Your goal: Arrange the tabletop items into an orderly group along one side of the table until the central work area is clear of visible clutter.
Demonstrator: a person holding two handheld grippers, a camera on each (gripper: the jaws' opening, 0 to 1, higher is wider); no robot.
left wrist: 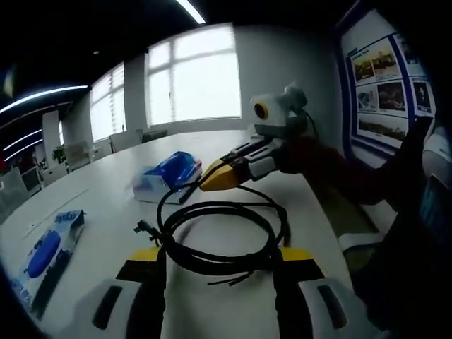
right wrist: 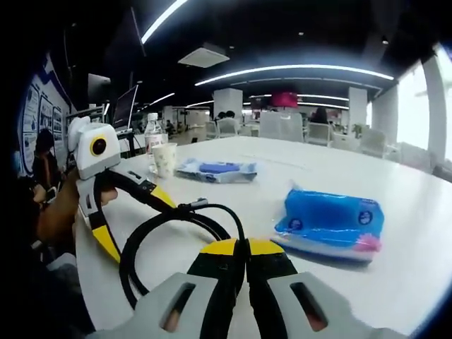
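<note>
Worktop [left wrist: 99,191]: white, spans lower half of both views.

Cable [left wrist: 219,236]: black coil, centre-low in left gripper view, lying between the spread jaws of the left claw [left wrist: 219,272]. In right gripper view the cable [right wrist: 166,236] loops at lower left, its plug end near centre.

Blue pack [right wrist: 328,222]: right of centre in right gripper view; upper centre-left in left gripper view [left wrist: 166,175], beyond the coil.

Flat blue packet [right wrist: 215,169]: upper centre in right gripper view; lower left in left gripper view [left wrist: 49,247].

Paper cup [right wrist: 164,159] and bottle [right wrist: 152,131]: upper left in right gripper view, at the far edge.

Right claw [right wrist: 240,254]: jaws pressed together, tips at the coil's rim; whether a strand is pinched cannot be told. Seen in left gripper view [left wrist: 212,180], yellow tips at the coil's far side.

Judgement: step in hand is gathering the cable. Next move calls for the left claw to pinch the coil, lift it without uncoiling, and carry it towards the cup side.
</note>
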